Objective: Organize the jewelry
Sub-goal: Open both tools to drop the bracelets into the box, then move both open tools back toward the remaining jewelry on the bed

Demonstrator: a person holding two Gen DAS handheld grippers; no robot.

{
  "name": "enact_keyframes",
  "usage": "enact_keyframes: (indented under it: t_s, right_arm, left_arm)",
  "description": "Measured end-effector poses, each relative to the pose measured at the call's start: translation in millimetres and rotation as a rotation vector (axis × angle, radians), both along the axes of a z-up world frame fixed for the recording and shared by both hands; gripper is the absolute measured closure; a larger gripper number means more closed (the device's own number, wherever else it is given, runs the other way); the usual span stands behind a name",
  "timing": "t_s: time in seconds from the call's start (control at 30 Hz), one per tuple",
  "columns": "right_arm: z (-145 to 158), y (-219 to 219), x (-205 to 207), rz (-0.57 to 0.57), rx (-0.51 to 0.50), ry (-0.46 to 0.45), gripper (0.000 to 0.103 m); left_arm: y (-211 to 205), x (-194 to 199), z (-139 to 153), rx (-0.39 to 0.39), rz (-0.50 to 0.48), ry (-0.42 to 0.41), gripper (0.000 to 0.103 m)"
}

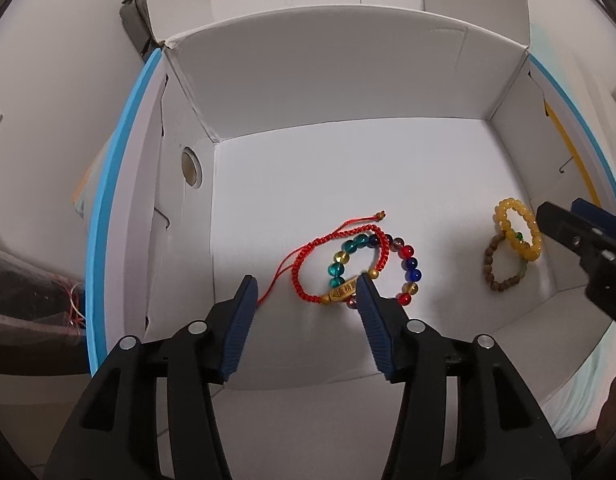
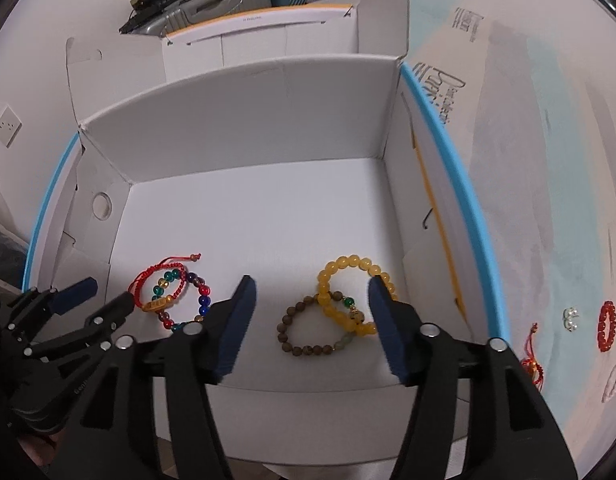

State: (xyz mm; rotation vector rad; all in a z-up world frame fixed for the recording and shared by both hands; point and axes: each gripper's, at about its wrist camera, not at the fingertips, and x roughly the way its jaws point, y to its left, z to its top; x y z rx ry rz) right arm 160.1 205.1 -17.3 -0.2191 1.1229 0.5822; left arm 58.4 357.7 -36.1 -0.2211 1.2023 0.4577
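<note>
White cardboard box [image 2: 248,208], open-topped, taken as landmark. Printed script on surface right of box, not legible. On box floor, left: red cord bracelet [image 1: 308,276] lying over multicoloured bead bracelet [image 1: 404,264]. Right: yellow bead bracelet [image 2: 348,292] overlapping brown bead bracelet [image 2: 304,332]. Left gripper [image 1: 306,288] about half open, holding nothing, straddling red cord. Right gripper [image 2: 312,286] likewise half open, empty, above yellow-brown pair.

White cardboard box [image 2: 236,128], two bracelet pairs on its floor: red cord [image 1: 308,276] over multicoloured beads [image 1: 410,268], yellow beads [image 2: 344,292] over brown [image 2: 298,332]
</note>
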Motion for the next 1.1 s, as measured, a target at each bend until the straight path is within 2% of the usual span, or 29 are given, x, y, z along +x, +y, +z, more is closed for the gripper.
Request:
enact_keyframes:
  t_s: [0.03, 0.1, 0.17, 0.3, 0.47, 0.57, 0.83, 1.1]
  right_arm:
    - [2, -2, -1, -0.003, 0.003, -0.006, 0.042]
    - [6, -2, -1, -0.001, 0.004, -0.018, 0.029]
    - [12, -4, -5, -0.003, 0.005, -0.056, 0.022]
    - [22, -5, -12, 0.002, 0.021, -0.082, 0.016]
    - [35, -7, -18, 0.012, 0.036, -0.11, 0.015]
    - [41, -10, -22, 0.009, 0.043, -0.132, 0.01]
    - [58, -23, -30, -0.005, 0.057, -0.165, 0.009]
    - [74, -51, -36, -0.039, 0.065, -0.199, 0.009]
  left_arm:
    - [0, -2, 2, 0.001, 0.005, -0.009, 0.047]
    - [-2, -2, 5, -0.002, 0.002, -0.021, 0.043]
    - [-5, -3, 8, 0.003, -0.003, -0.03, 0.038]
    - [-10, -5, 17, 0.01, -0.006, -0.055, 0.03]
    - [-18, -7, 24, 0.018, -0.007, -0.074, 0.023]
    - [-22, -9, 31, 0.02, -0.009, -0.083, 0.02]
    - [-34, -11, 43, 0.014, -0.023, -0.13, 0.006]
    - [-62, -8, 57, 0.014, -0.061, -0.162, 0.006]
